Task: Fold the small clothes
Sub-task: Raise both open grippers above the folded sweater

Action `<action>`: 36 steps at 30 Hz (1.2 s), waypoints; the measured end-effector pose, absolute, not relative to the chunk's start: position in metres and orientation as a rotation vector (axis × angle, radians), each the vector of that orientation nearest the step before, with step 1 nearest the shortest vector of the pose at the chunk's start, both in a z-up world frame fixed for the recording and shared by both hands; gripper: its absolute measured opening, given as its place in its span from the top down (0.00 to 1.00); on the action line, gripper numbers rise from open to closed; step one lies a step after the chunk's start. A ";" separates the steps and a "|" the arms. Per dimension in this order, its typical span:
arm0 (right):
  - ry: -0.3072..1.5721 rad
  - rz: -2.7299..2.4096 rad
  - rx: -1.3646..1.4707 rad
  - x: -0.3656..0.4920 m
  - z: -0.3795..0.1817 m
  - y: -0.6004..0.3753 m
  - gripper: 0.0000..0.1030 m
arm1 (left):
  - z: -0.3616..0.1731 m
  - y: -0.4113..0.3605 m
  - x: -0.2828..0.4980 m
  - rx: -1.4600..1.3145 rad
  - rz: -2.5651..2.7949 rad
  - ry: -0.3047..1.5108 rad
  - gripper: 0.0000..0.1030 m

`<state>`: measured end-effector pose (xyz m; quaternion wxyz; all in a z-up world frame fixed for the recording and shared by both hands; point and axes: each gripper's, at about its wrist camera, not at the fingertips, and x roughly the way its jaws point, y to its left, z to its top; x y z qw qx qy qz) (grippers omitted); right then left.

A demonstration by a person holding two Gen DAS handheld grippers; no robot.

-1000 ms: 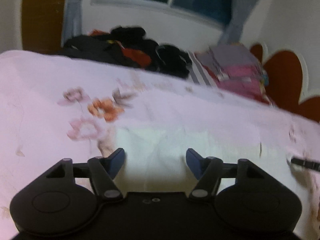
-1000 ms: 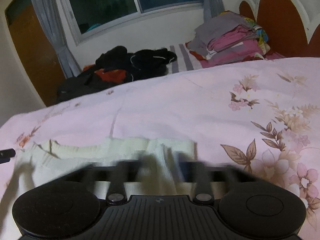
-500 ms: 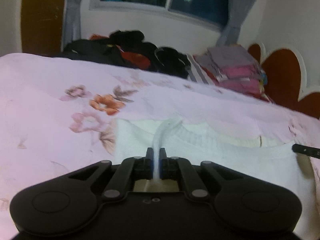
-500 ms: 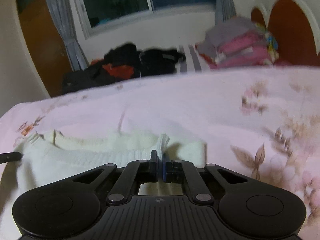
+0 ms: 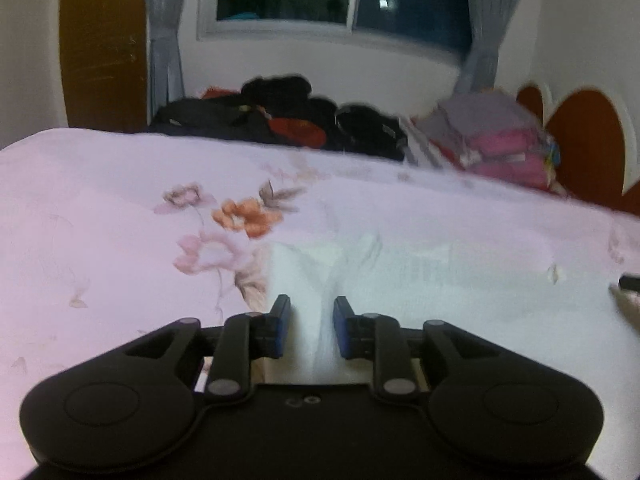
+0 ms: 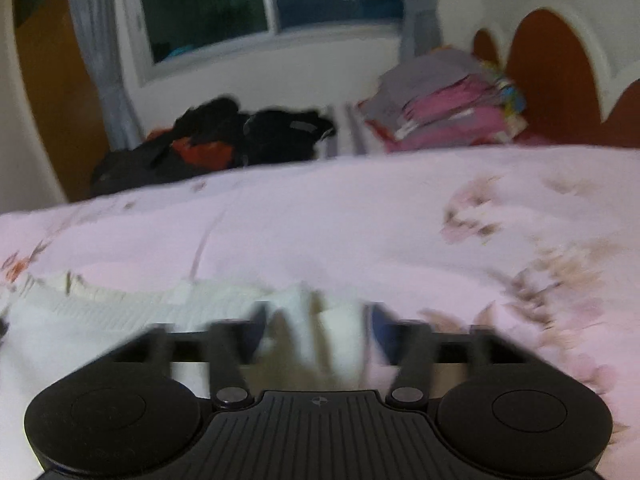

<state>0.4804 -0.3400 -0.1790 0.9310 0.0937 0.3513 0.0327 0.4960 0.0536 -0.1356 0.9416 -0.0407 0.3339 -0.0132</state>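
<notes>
Garment [image 5: 420, 280] lies flat on bed [image 5: 100, 220]; left tool [image 5: 308, 326] and right tool [image 6: 316, 332] both gape. Best lift straight off, without snagging the fold.

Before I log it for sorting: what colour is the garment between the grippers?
Cream-white garment, clearest in the right wrist view.

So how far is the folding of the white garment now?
Looks done: the white garment lies on the pink bedspread. In hand: nothing; the left hand-held gripper and right hand-held gripper are open around raised ridges. Left: smoothing them and probably further folds.
</notes>
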 end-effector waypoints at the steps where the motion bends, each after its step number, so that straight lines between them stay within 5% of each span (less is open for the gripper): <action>1: 0.714 0.076 0.200 0.476 -0.175 -0.340 0.38 | -0.130 0.053 0.491 -0.090 -0.039 0.664 0.77; 10: 0.740 0.271 0.169 0.445 -0.162 -0.279 0.39 | -0.127 -0.005 0.467 -0.056 -0.247 0.695 0.76; 13: 0.774 0.302 0.147 0.436 -0.171 -0.260 0.55 | -0.142 -0.012 0.463 -0.040 -0.251 0.725 0.76; 36: 0.834 0.281 0.036 0.401 -0.188 -0.224 0.55 | -0.147 0.010 0.447 -0.037 -0.139 0.819 0.75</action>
